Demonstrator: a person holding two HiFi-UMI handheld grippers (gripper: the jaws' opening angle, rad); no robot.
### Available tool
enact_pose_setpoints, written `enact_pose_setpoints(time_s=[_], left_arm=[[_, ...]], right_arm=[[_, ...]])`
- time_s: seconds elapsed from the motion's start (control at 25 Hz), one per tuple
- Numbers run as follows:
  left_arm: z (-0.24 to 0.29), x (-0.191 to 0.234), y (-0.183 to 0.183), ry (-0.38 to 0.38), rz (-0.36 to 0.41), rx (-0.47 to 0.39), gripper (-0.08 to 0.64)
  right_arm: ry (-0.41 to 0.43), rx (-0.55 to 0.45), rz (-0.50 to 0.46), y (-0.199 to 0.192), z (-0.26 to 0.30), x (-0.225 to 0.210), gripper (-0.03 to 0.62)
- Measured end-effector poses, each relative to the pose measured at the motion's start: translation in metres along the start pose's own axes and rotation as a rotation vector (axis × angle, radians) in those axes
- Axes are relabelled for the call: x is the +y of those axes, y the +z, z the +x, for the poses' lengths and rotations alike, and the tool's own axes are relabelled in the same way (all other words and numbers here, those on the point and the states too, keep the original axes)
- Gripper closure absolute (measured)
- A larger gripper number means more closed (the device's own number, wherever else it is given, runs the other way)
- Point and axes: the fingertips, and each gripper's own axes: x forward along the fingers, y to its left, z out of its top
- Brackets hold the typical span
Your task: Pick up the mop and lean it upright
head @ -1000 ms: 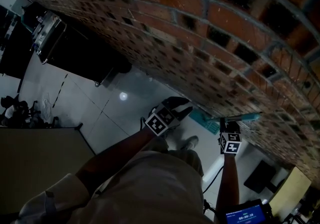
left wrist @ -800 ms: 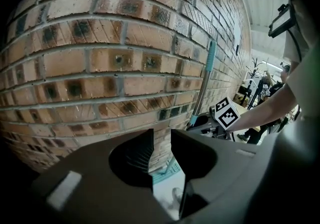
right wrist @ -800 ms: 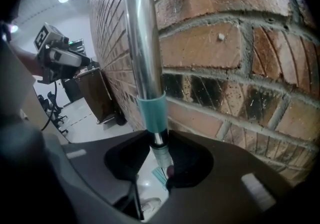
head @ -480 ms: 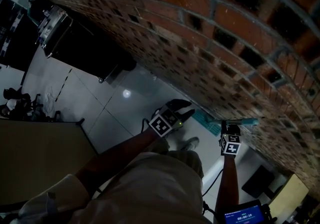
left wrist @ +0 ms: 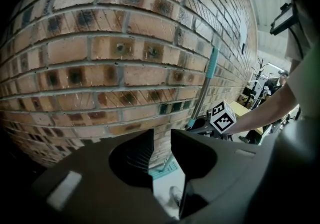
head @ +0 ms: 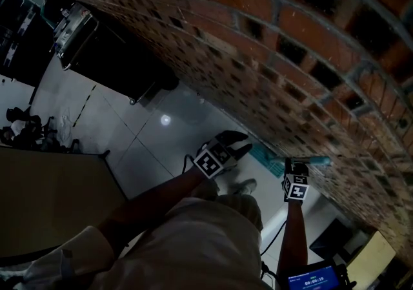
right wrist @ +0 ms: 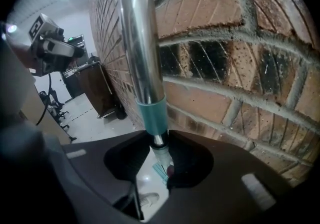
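mop (right wrist: 142,43): 1 | left tongs (left wrist: 162,135) + right tongs (right wrist: 159,148): 2 | brick wall (left wrist: 100,68): 1

Silver on the mop handle (right wrist: 140,33), teal at its collar (right wrist: 152,113). Red-brown brick with grey mortar across the wall (head: 290,56). Black-and-white squares on the marker cube (head: 296,186). Pale grey over the floor (head: 129,127).
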Motion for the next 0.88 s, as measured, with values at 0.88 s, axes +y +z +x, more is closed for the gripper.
enact_pose_setpoints(time_s=[0.88], left_arm=[[0.012,-0.001,-0.019,0.026,-0.024,0.041,0.433]], right_arm=[[0.006,0.076,0.001,-0.028,0.028,-0.016,0.472]])
